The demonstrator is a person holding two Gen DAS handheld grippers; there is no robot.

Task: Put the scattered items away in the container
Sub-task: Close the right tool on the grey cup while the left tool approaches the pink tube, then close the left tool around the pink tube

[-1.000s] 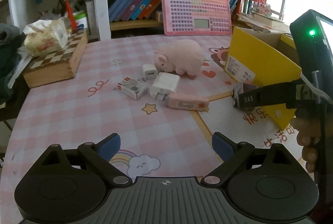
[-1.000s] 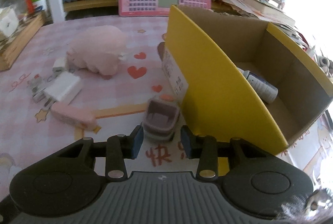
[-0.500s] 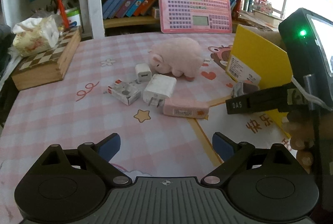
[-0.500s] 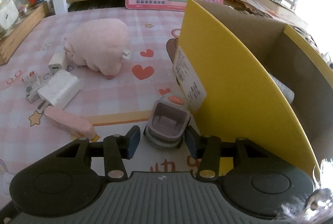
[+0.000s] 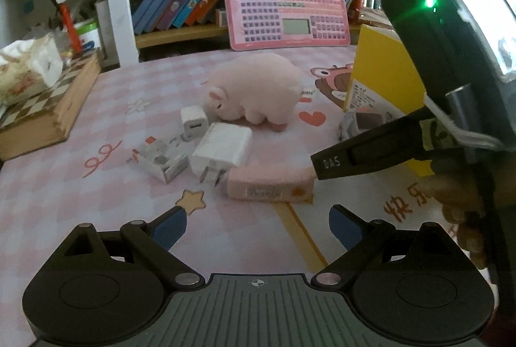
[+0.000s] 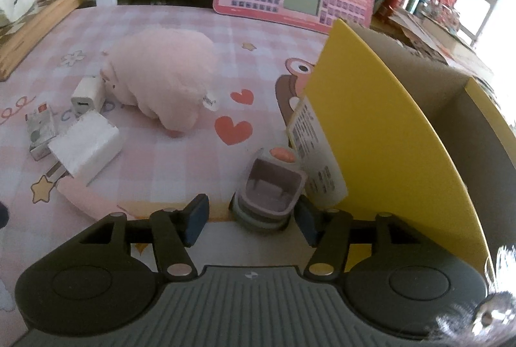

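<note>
Two tools over the bench (image 6: 200,24), but the right tool (image 6: 250,219) is the one placed for the next pick: a small grey-lilac toy cart (image 6: 269,193) sits on the bench straight ahead of it, between the two blue pads, its long axis running away from the tool toward the orange knob at its far end. Jaws have just been widening; left pad stands clear of the cart, right pad just beside its flank, contact there not certain, so nothing clamped. Yellow box (image 6: 380,134) stands immediately right of the cart, its labelled wall nearly touching it. Judgement: closing across the cart's short width, then a lift over that wall. Left tool (image 5: 258,226) hangs wide apart and empty, aimed at the pink eraser (image 5: 269,182) lying crosswise ahead.
</note>
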